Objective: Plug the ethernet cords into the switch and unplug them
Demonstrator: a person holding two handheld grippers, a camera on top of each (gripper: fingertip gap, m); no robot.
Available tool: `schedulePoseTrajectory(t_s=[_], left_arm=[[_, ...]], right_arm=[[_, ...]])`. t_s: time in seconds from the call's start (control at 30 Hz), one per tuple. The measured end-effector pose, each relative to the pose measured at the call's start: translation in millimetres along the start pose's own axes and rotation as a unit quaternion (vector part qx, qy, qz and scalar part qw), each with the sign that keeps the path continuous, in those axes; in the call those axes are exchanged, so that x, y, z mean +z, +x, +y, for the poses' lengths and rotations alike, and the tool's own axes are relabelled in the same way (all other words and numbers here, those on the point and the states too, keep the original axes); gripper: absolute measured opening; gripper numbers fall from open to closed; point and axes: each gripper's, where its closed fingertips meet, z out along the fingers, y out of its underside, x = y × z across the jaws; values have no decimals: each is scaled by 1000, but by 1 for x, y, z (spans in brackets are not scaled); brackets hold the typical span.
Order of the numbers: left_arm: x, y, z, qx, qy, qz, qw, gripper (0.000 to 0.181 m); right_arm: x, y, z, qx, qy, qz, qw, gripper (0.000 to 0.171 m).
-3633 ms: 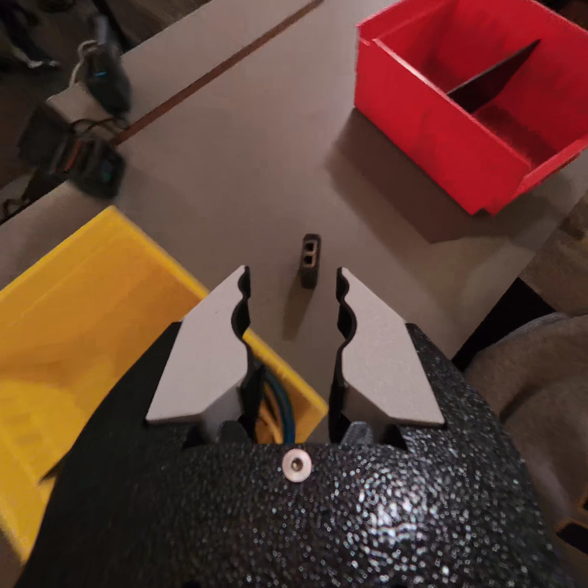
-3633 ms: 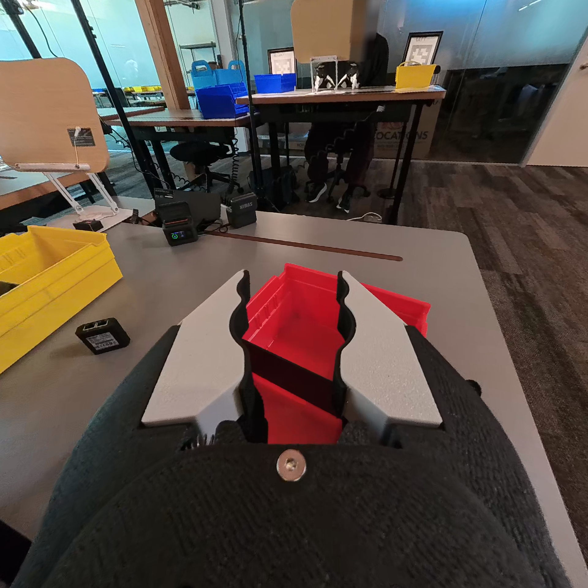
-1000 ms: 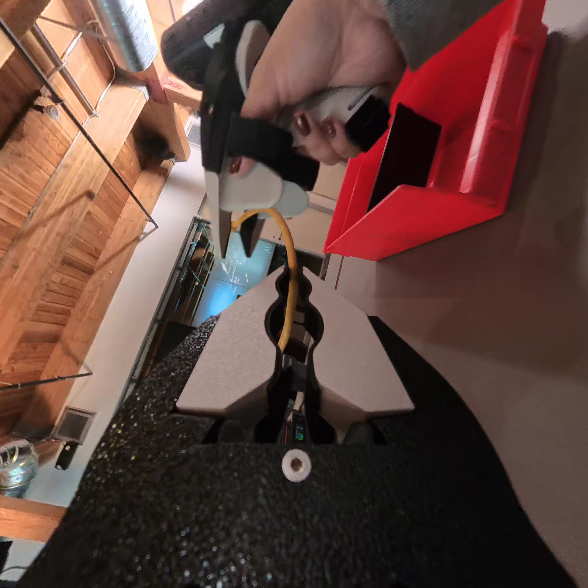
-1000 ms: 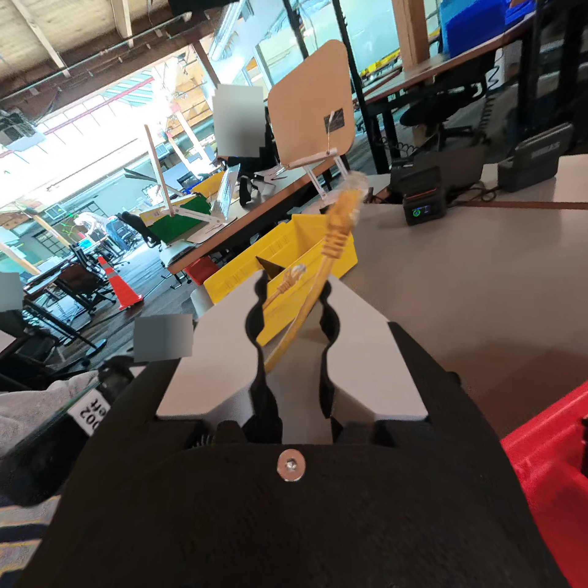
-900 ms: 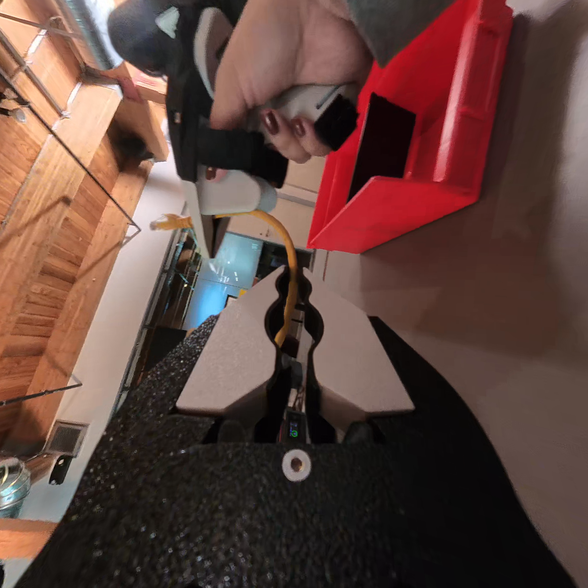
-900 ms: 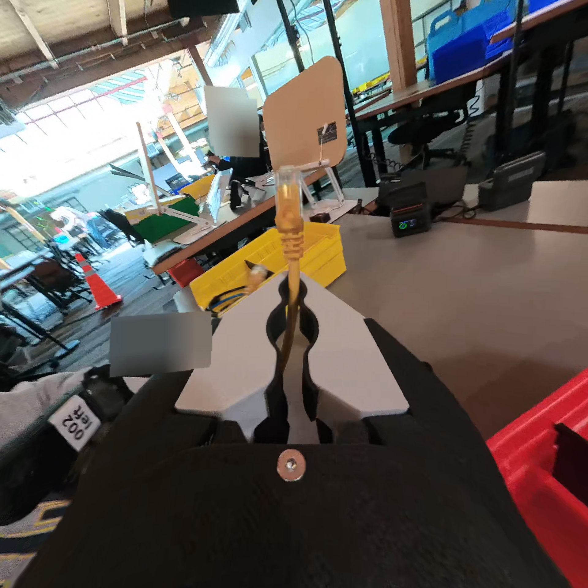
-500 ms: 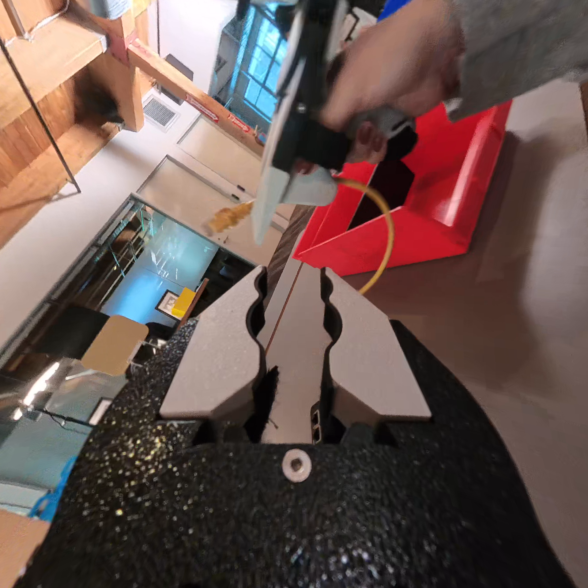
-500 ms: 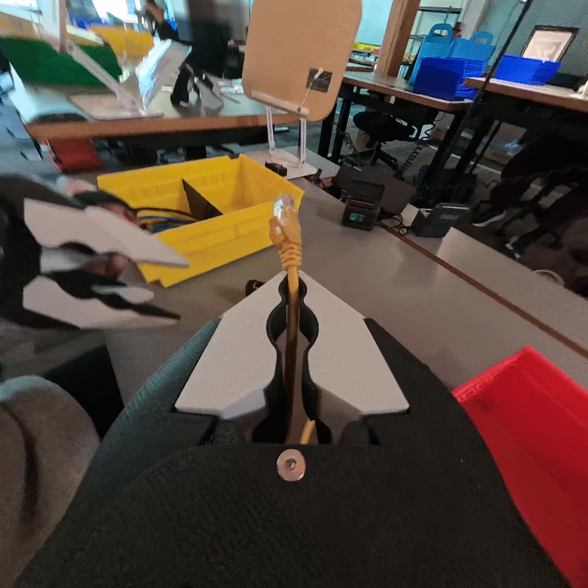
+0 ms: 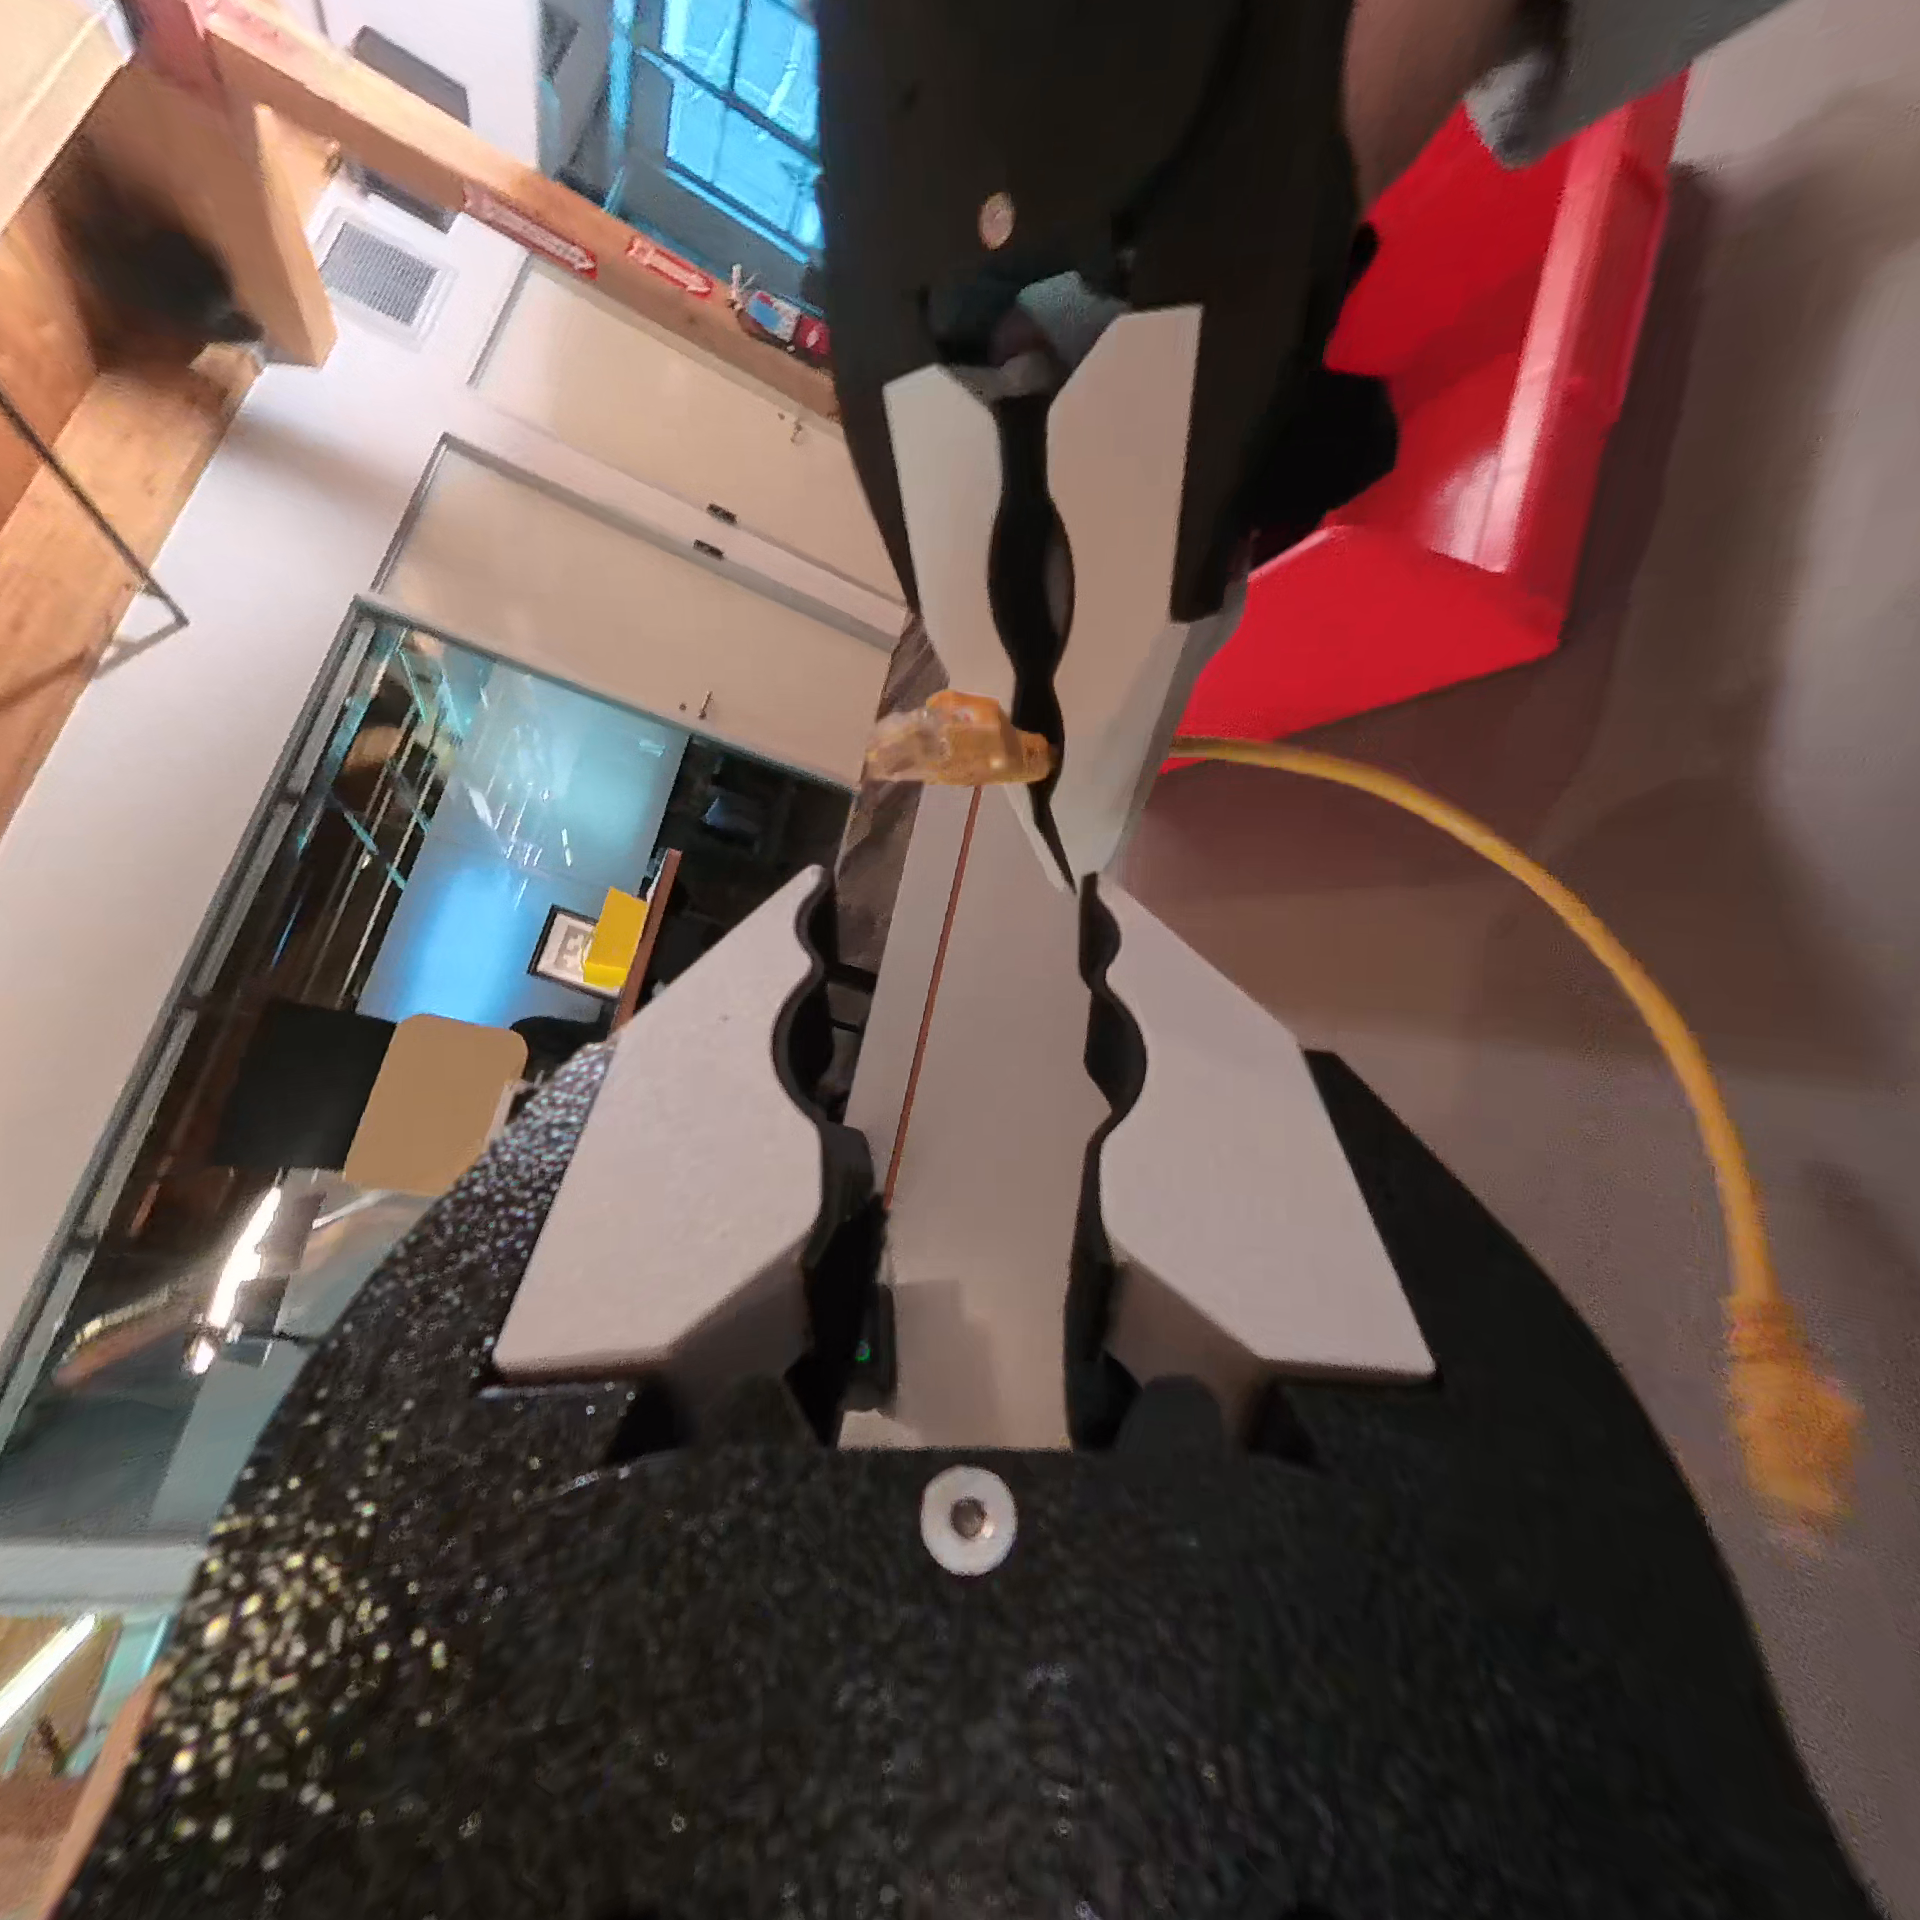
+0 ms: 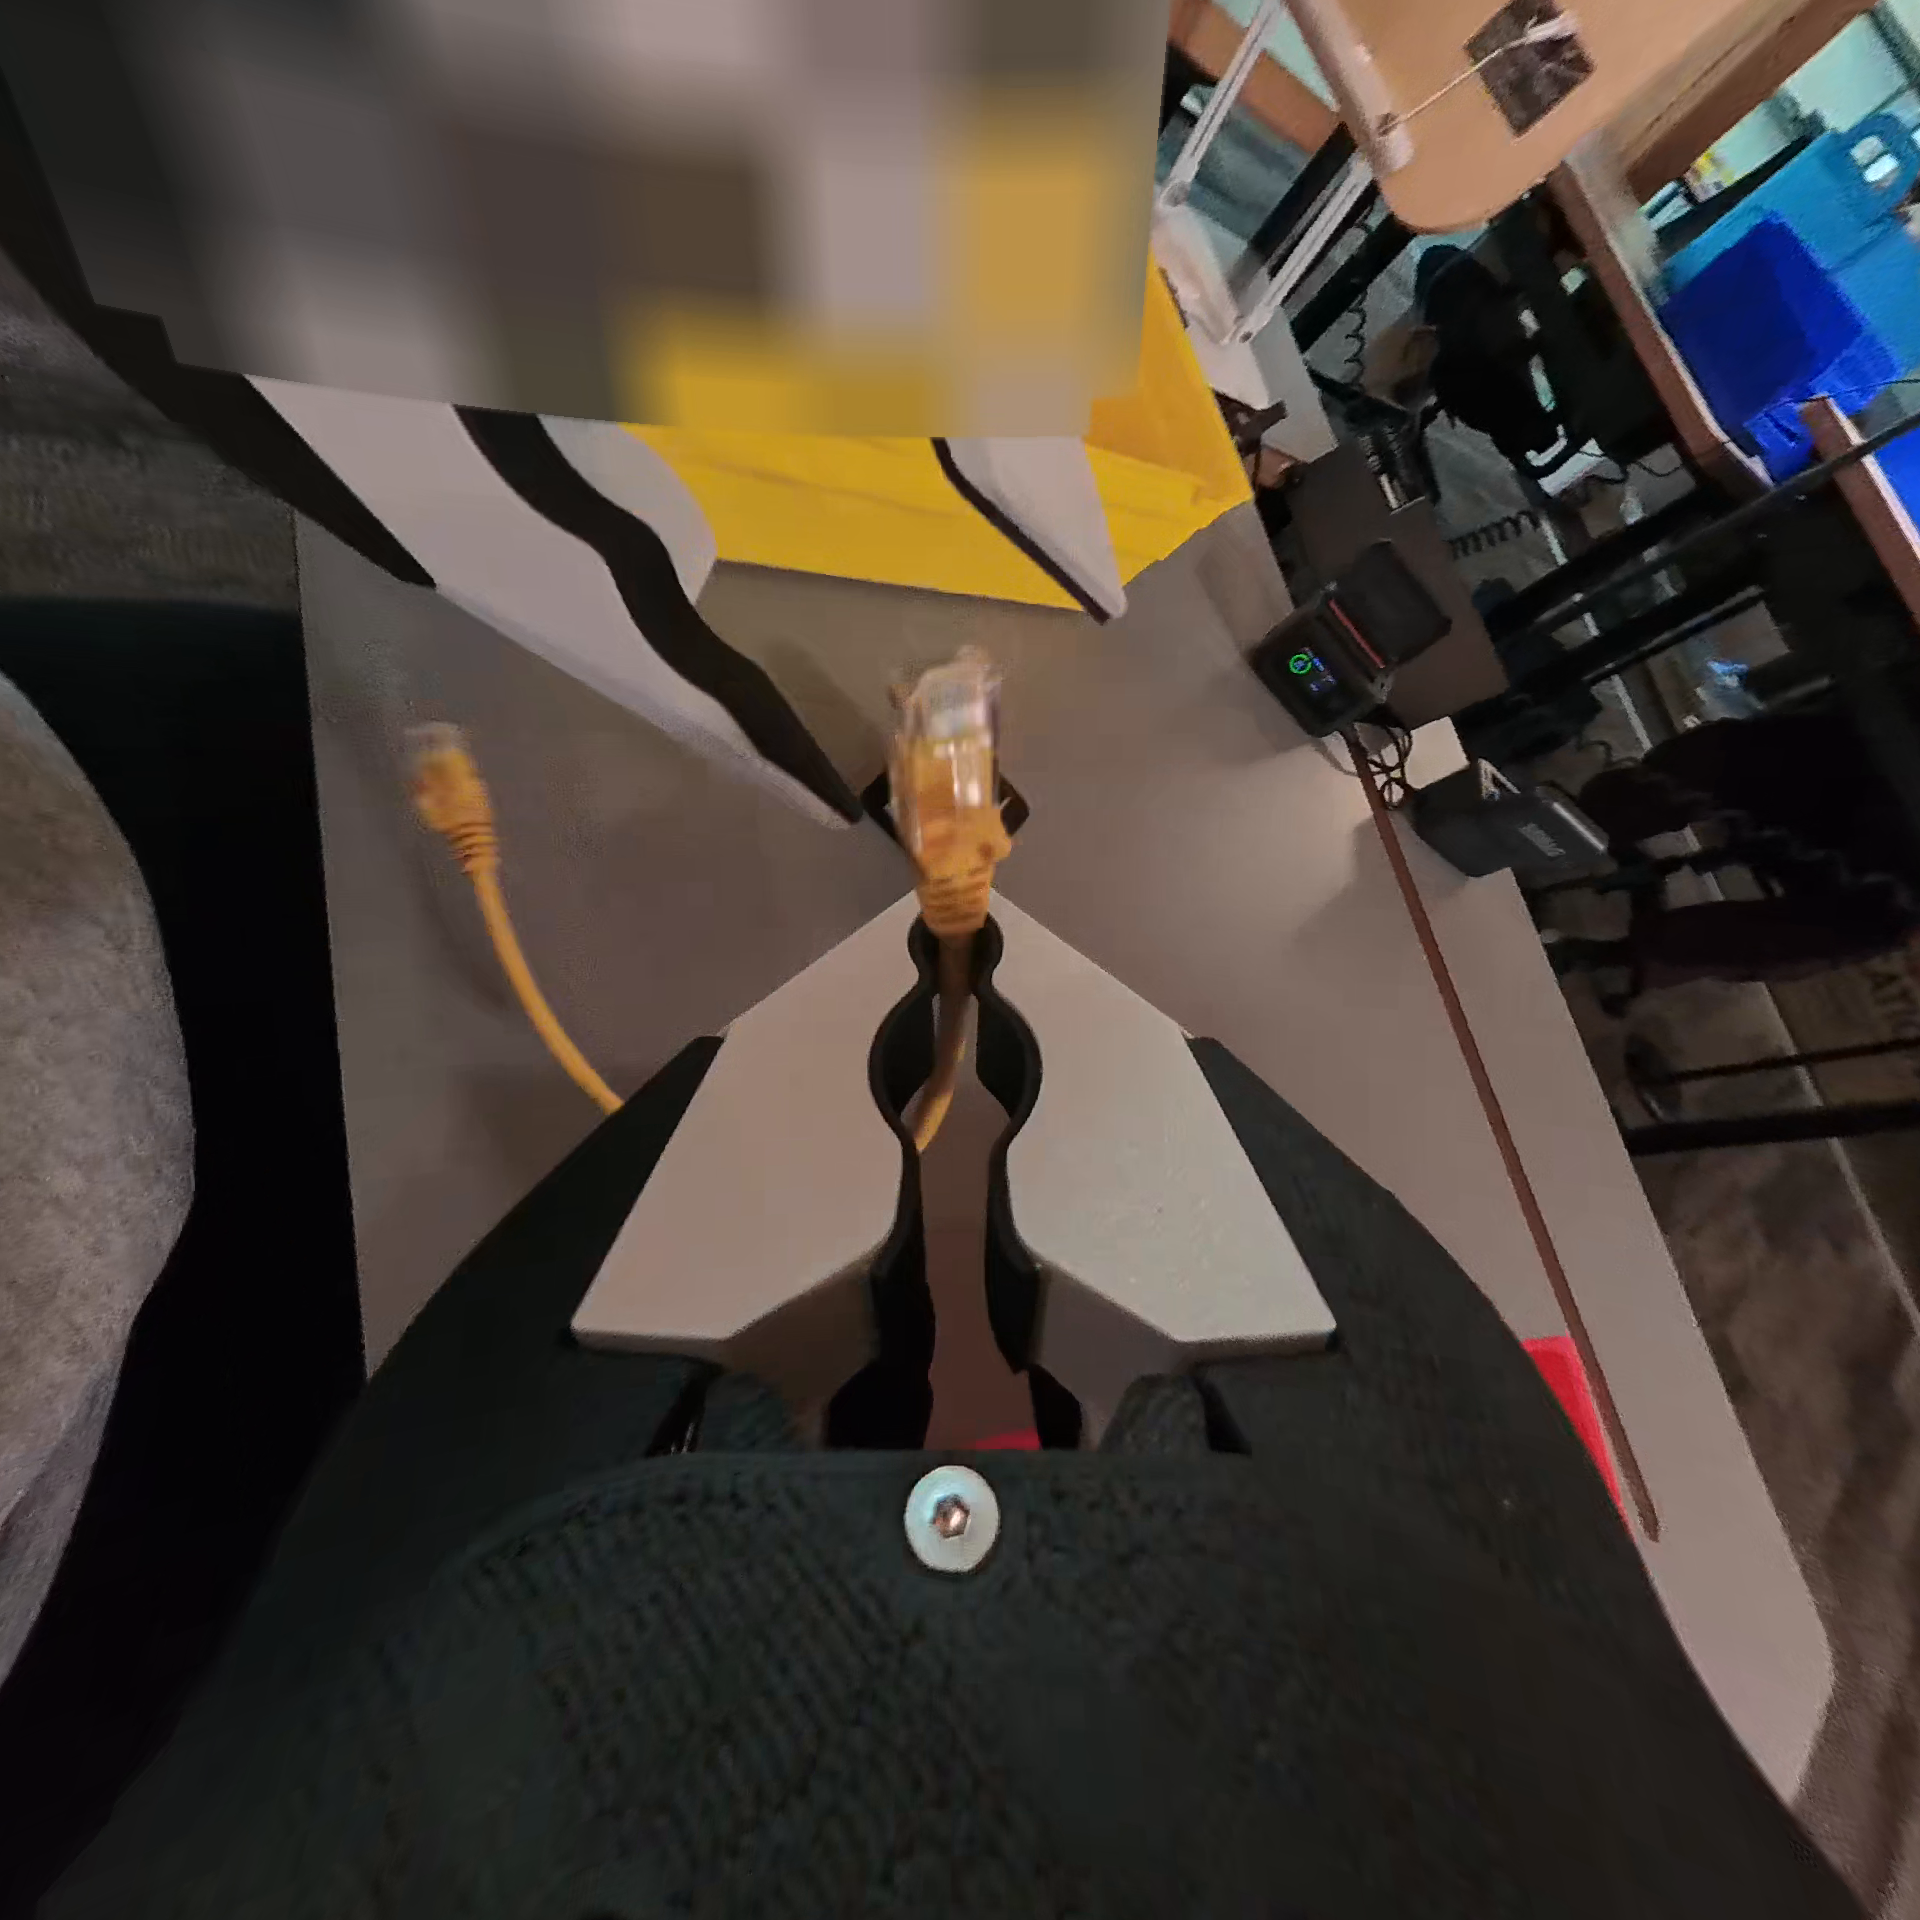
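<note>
My right gripper (image 10: pixel 951 920) is shut on a yellow ethernet cord (image 10: pixel 940 1049) just behind its clear plug (image 10: pixel 945 748), which sticks out past the fingertips. The cord's other plug (image 10: pixel 447 779) hangs free to the left. In the left wrist view the right gripper (image 9: pixel 1070 862) points at me, holding the plug (image 9: pixel 940 748) sideways, and the cord (image 9: pixel 1558 914) arcs right to the free plug (image 9: pixel 1787 1413). My left gripper (image 9: pixel 956 894) is open and empty, tip to tip with the right one. Its fingers (image 10: pixel 623 582) flank the plug. I cannot pick out a switch.
A red bin (image 9: pixel 1475 468) stands on the grey table (image 9: pixel 1714 1039) behind the right gripper. A yellow bin (image 10: pixel 883 499) sits behind the left gripper. Two small black devices (image 10: pixel 1330 665) lie at the table's far edge (image 10: pixel 1496 831). Blue bins (image 10: pixel 1766 312) stand on another table. The grippers are tip to tip, or close to it.
The left gripper let go of the cord and opened. The right gripper shut on the cord behind the plug, then turned to face the left gripper tip to tip.
</note>
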Motion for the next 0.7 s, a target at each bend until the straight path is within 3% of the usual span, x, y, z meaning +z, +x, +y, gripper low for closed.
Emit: schedulePoseTrajectory(t_s=[0.03,0.2,0.43,0.7], left_arm=[[-1,3,-2,9,4,13,1000,48],[-4,16,-4,22,6,64,998,54],[2,27,0,-9,-12,88,996,27],[0,31,-9,-42,16,109,993,36]], right_arm=[[1,-2,1,-6,-6,-4,1000,0],[4,-12,5,-37,-28,-15,999,0],[9,-12,9,-44,-35,-9,998,0],[13,-14,16,-58,-54,-9,997,0]])
